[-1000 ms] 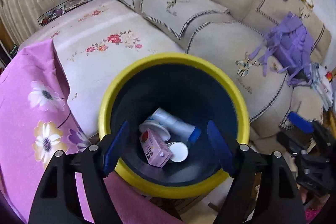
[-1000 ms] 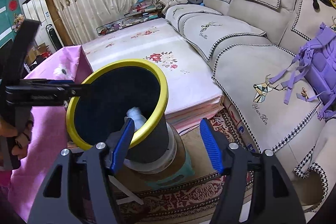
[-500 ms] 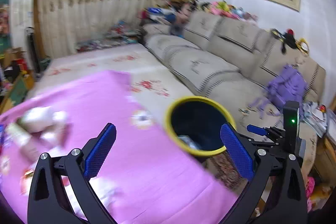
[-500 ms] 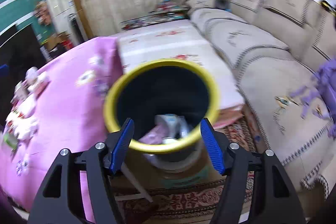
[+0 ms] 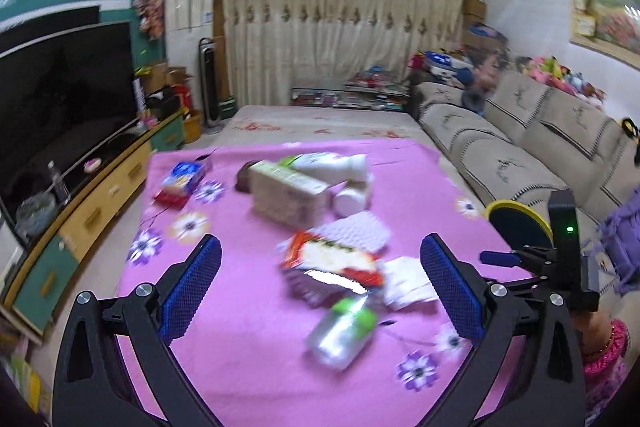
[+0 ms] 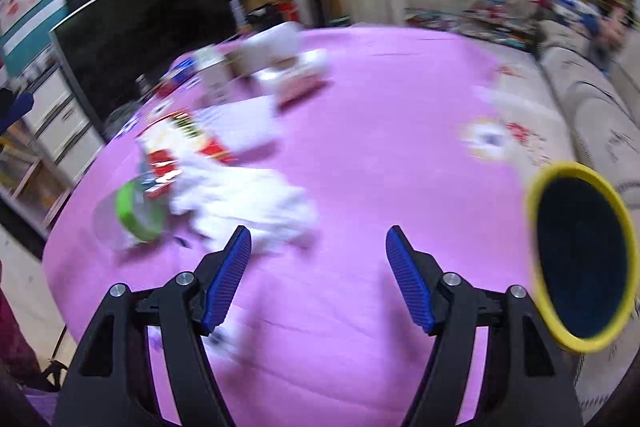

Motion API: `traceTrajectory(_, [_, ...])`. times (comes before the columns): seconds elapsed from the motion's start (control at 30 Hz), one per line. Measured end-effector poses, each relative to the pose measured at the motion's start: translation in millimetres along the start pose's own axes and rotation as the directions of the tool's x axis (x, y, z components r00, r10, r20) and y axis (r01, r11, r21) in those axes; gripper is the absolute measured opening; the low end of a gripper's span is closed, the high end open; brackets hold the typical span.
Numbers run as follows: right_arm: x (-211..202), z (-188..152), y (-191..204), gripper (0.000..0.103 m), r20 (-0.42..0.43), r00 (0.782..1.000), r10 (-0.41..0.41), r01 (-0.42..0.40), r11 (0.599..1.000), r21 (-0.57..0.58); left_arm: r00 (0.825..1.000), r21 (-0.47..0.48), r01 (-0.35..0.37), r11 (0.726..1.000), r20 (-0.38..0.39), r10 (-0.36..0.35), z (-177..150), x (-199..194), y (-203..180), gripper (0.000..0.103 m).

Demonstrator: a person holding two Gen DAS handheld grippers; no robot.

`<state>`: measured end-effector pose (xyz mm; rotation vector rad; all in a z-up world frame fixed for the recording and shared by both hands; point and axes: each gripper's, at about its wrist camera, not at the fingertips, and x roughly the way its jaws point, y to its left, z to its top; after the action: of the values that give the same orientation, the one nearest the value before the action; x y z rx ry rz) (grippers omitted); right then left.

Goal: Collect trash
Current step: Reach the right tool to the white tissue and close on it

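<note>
Trash lies on a pink flowered tablecloth [image 5: 248, 347]: a clear bottle with a green label [image 5: 344, 331], a red-and-white wrapper [image 5: 328, 259], crumpled white paper [image 5: 408, 283], a beige box [image 5: 288, 195], a white bottle [image 5: 332, 165] and a blue packet [image 5: 182, 179]. My left gripper [image 5: 320, 247] hangs wide open above the wrapper, holding nothing. The yellow-rimmed bin [image 5: 516, 205] stands past the table's right edge. In the blurred right wrist view my right gripper [image 6: 319, 233] is open and empty over bare cloth, with the white paper [image 6: 248, 203] by its left finger and the bin [image 6: 532, 187] at the right.
A large dark TV [image 5: 60, 99] on a low cabinet [image 5: 100, 199] runs along the left. A beige sofa [image 5: 500, 155] lines the right, with a flowered mat [image 5: 320, 123] beyond the table. A hand in a pink sleeve [image 5: 600, 343] holds the other tool at the lower right.
Both views swung away from the bin's inside to the littered table. The bin slid to the right edge of each view. The left jaws spread wider.
</note>
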<state>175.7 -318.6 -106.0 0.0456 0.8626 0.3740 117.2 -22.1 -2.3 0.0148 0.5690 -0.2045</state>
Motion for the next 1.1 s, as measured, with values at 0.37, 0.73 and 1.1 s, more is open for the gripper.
traceTrajectory(0.37, [51,18,46,0.063,-0.102,0.995,-0.013,0.003,0.996,-0.09,1.0,-0.043,0.017,0.999,-0.02,-0.018,-15,5,11,0.098])
traceTrajectory(0.73, [38,8,32,0.01,-0.09,0.996,-0.023,0.017,0.997,-0.073,0.998,-0.052,0.031,0.998,-0.044,-0.034,-17,17,6,0.098])
traceTrajectory(1.1, [-39,13,18,0.009,0.056,0.996,0.072,-0.071,0.997,-0.02,0.996,-0.044,0.054,0.998,-0.065,-0.057,-19,30,-5,0.098])
